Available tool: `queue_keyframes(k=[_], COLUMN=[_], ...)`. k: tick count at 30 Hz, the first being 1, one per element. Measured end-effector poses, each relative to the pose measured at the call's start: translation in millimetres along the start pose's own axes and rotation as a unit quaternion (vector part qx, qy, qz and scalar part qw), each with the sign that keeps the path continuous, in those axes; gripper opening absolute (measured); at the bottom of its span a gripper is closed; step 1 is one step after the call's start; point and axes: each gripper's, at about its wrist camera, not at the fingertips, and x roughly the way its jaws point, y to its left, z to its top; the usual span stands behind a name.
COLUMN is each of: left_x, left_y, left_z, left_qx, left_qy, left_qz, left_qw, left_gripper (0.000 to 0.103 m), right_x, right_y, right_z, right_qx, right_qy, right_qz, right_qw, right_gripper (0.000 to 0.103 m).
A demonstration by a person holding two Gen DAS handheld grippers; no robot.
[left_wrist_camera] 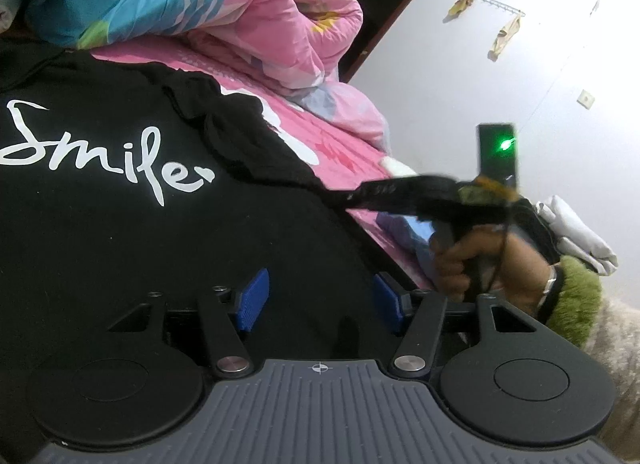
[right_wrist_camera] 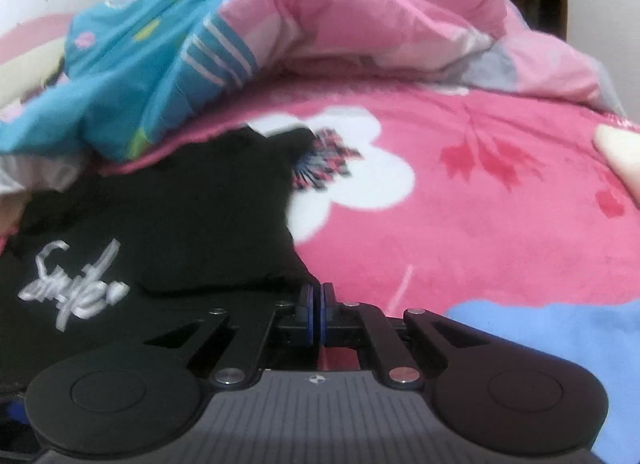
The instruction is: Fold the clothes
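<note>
From the left wrist, white looping script reading "Smile" with a small heart sits on the chest of a black shirt [left_wrist_camera: 120,224] spread over a pink blanket [left_wrist_camera: 344,152]. The left gripper [left_wrist_camera: 320,302] hovers just above the shirt's lower body with its ribbed blue pads [left_wrist_camera: 252,300] wide apart and nothing between them. Beyond it the right gripper [left_wrist_camera: 360,197] reaches in from the right, its tip at a stretched black sleeve or edge of the shirt; a hand [left_wrist_camera: 492,264] in a fuzzy green cuff holds its grip. A crumpled pink and teal quilt [left_wrist_camera: 240,12] is heaped behind the shirt, and a white wall [left_wrist_camera: 500,76] stands further back. From the right wrist, the same "Smile" print appears blurred at lower left on the shirt [right_wrist_camera: 180,224], which lies to the left of the tool. The right gripper [right_wrist_camera: 319,314] has its blue-edged pads pressed together; whether cloth is caught between them cannot be told here. Plush pink blanket [right_wrist_camera: 480,224] with a white flower fills the right, the puffy quilt [right_wrist_camera: 320,16] above.
</note>
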Motion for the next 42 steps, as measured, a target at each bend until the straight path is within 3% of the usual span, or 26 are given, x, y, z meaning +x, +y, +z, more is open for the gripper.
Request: queue_keyframes(k=[5, 7, 8, 14, 17, 18, 21, 25, 31, 35, 38, 42], left_x=[-0.2, -0.6, -0.5, 0.0, 0.1, 0.2, 0.3, -0.4, -4.0, -12.9, -28.7, -61.6], left_y=[0.4, 0.4, 0.4, 0.4, 0.3, 0.4, 0.5, 0.2, -0.4, -4.9, -9.7, -4.9], left_z=[0.1, -0.3, -0.3, 0.0, 0.1, 0.0, 0.1, 0.2, -0.4, -0.3, -2.3, -9.8], left_qx=[0.001, 0.001, 0.001, 0.001, 0.001, 0.001, 0.001, 0.0, -0.007, -0.005, 0.005, 0.004], left_qy=[0.0, 0.0, -0.001, -0.001, -0.001, -0.001, -0.002, -0.003, -0.011, -0.023, -0.026, -0.022], left_qz=[0.001, 0.001, 0.001, 0.001, 0.001, 0.001, 0.001, 0.001, 0.0, 0.011, 0.026, 0.056], left_qw=[1.0, 1.0, 1.0, 1.0, 1.0, 1.0, 1.0, 1.0, 0.9999, 0.9997, 0.9993, 0.9982], left_gripper=[0.058, 0.058, 0.058, 0.058, 0.058, 0.058, 0.058, 0.058, 0.058, 0.06, 0.064, 0.065], right_x=[0.2, -10.0, -16.7, -34.1, -30.0, -30.0, -32.5, -32.4, -66.0, -65.0, -60.1, -64.5], right_y=[-2.7, -8.2, -10.3, -22.2, -21.9, -20.3, -13.7, -16.0, 0.2, 21.5, 27.6, 44.0], right_z=[2.4, 6.9, 8.1, 4.2, -5.0, -7.2, -12.1, -15.7, -11.9, -27.1, -42.0, -39.4], right_qx=[-0.001, 0.024, 0.035, 0.088, 0.093, 0.086, 0.047, 0.042, 0.03, -0.005, -0.042, -0.049], right_qy=[-0.003, 0.005, 0.005, 0.035, 0.053, 0.053, 0.037, 0.031, -0.008, 0.013, 0.026, 0.012], right_qz=[-0.001, 0.01, 0.013, 0.055, 0.071, 0.07, 0.043, 0.032, 0.005, 0.051, 0.034, 0.043], right_qw=[1.0, 1.0, 0.999, 0.994, 0.992, 0.992, 0.997, 0.998, 1.0, 0.999, 0.998, 0.998], right_gripper=[0.003, 0.022, 0.024, 0.026, 0.02, 0.001, 0.0, 0.0, 0.002, 0.002, 0.0, 0.0])
